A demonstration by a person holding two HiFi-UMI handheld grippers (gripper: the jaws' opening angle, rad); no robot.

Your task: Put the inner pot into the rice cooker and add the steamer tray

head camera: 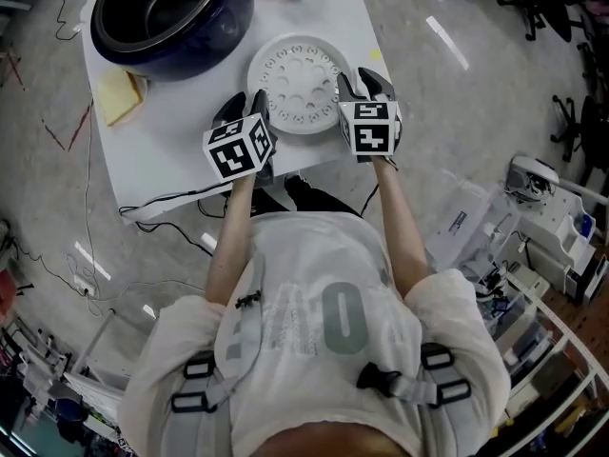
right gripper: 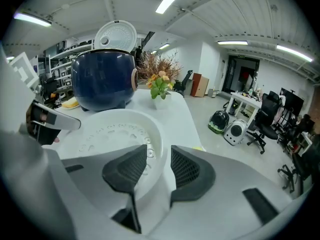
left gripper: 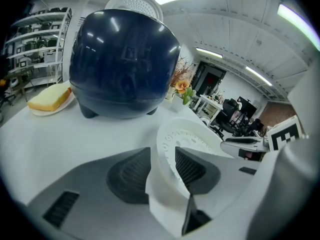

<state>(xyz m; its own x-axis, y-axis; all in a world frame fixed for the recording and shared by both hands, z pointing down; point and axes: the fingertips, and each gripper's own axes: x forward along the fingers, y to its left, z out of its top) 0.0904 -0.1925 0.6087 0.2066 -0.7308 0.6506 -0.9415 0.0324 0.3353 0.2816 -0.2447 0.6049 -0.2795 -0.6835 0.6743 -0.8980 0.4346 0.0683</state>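
**A:** While the steamer tray (head camera: 297, 82) is lying on the table (head camera: 162, 160), how much of the work is being counted as done?

**B:** Going from the left: a dark bowl is being seen inside the rice cooker (head camera: 221, 36). So the inner pot (head camera: 162, 12) is being judged as already seated, though not with full certainty. The lid (left gripper: 134, 1) is being seen raised. The tray part is being left to do: lifting, carrying over, setting on the pot.

**A:** And how is the tray being taken?

**B:** The left gripper (left gripper: 161, 169) is being placed astride the left rim, with its pads apart and the rim between them. The right gripper (right gripper: 159, 166) is being placed the same way on the right rim. No squeezing is being shown yet on either side.

**A:** Is any writing being read?

**B:** No brand is being made out on the cooker. On each marker cube (head camera: 238, 147) only black-and-white squares are being shown. The pale print on the person's shirt (head camera: 333, 317) is being left unread, as it is too faint.
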